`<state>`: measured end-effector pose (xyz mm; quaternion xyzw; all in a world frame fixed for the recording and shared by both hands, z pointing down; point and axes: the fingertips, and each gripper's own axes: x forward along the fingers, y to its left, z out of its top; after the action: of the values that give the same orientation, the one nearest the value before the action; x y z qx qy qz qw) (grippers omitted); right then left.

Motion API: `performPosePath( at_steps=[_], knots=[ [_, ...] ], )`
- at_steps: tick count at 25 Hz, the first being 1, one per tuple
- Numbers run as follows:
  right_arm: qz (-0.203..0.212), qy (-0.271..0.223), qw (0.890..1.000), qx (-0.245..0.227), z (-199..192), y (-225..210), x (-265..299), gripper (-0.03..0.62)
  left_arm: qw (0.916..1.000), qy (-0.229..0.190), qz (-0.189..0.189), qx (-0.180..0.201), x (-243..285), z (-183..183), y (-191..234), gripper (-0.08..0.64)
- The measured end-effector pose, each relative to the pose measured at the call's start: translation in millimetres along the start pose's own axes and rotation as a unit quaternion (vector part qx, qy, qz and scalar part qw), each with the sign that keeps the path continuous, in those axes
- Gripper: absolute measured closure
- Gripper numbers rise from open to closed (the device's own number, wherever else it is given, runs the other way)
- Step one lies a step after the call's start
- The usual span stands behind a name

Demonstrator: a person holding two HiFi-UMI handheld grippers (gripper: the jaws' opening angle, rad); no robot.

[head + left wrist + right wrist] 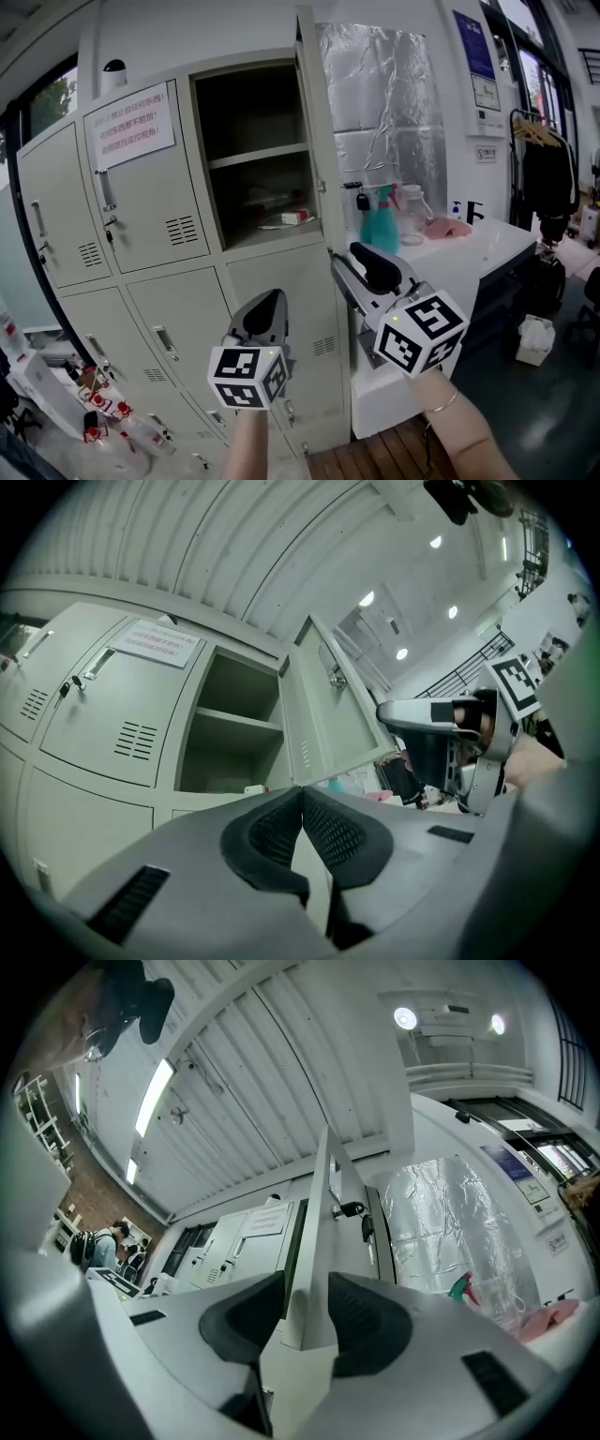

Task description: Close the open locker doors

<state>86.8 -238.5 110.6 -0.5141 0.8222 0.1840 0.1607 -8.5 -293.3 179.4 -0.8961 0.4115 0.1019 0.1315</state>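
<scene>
One upper locker (258, 159) stands open, and its grey door (314, 131) swings out toward me, seen edge-on. My right gripper (361, 258) is at the door's lower corner. In the right gripper view the door edge (323, 1194) runs between the pads, and my right gripper (307, 1274) closes on it. Keys (364, 1227) hang from the door's lock. My left gripper (272, 305) hangs lower, in front of the shut lockers below, with its pads together and nothing between them (302, 787). The left gripper view shows the open door (328, 714) above it and the right gripper (422, 714) beside it.
A small red and white box (295, 217) lies on the open locker's lower shelf. Right of the lockers a white counter (487, 246) holds a teal spray bottle (380, 220), a jar (410, 214) and a pink cloth (445, 227). Clutter (94, 394) lies on the floor at lower left.
</scene>
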Motion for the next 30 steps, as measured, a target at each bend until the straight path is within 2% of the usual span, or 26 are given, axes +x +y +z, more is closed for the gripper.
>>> performPosePath(
  at_steps=[7, 14, 18, 24, 30],
  knots=[
    [0.005, -0.009, 1.0, -0.009, -7.1, 8.8, 12.3, 0.483, 0.9998, 0.008, 0.017, 0.007, -6.4, -5.2, 16.9, 0.54],
    [0.029, -0.026, 0.998, -0.045, -17.4, 33.6, 42.5, 0.453, 0.9984, 0.022, 0.052, 0.006, -15.9, -16.3, 48.5, 0.54],
    [0.044, -0.032, 0.997, -0.046, -24.7, 49.8, 65.9, 0.439, 0.9967, 0.031, 0.075, 0.008, -21.8, -20.0, 67.5, 0.54],
    [0.079, -0.018, 0.996, -0.037, -47.0, 72.9, 107.7, 0.468, 0.9915, 0.045, 0.116, 0.037, -28.1, -25.4, 94.0, 0.54],
    [0.103, -0.005, 0.994, -0.041, -67.9, 83.4, 142.3, 0.469, 0.9888, 0.043, 0.14, 0.027, -30.1, -29.7, 118.7, 0.54]
  ],
)
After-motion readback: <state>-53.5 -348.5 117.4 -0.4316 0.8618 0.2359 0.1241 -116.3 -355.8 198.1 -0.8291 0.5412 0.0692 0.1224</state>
